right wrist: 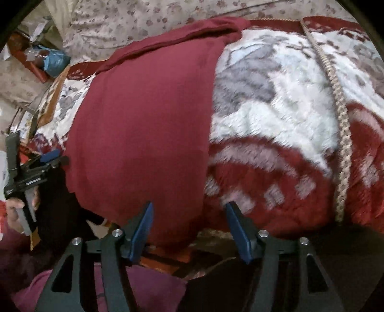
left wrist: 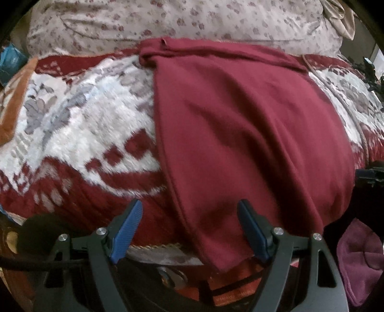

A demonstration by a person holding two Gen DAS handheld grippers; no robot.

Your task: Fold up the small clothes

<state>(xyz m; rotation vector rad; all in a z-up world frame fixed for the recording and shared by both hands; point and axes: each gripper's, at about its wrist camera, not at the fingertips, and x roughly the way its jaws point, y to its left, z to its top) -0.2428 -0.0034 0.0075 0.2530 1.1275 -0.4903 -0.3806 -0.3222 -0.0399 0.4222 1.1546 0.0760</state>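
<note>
Blue-padded fingers of the left gripper (left wrist: 189, 225) stand wide apart at the bottom of the left wrist view, holding nothing, with the near hem of the maroon garment (left wrist: 240, 144) lying between and just beyond them. Beneath everything spreads the plush blanket (left wrist: 79, 134), red and white with grey flowers, which fills most of both views and carries the garment. That garment is the next largest thing: a long, smooth panel of dark red knit laid flat along the blanket, running from the near edge up to the far side, where its top end is bunched and rolled over in a thick fold (left wrist: 153, 51). Its near end droops slightly over the front edge of the blanket. Behind the blanket lies a pale sheet printed with small dull flowers (left wrist: 168, 21). In the right wrist view the same maroon garment (right wrist: 144, 115) sits left of centre, and the right gripper (right wrist: 189, 224) likewise has its fingers spread with nothing between them but the garment's lower right edge and the blanket (right wrist: 276, 115) behind; whether the pads touch the cloth cannot be told. A braided beige cord (right wrist: 340, 124) runs down the blanket on the right. At the far left the left gripper (right wrist: 51, 154) shows beside the garment's edge. A blue bag (right wrist: 54, 60) lies at the upper left.
</note>
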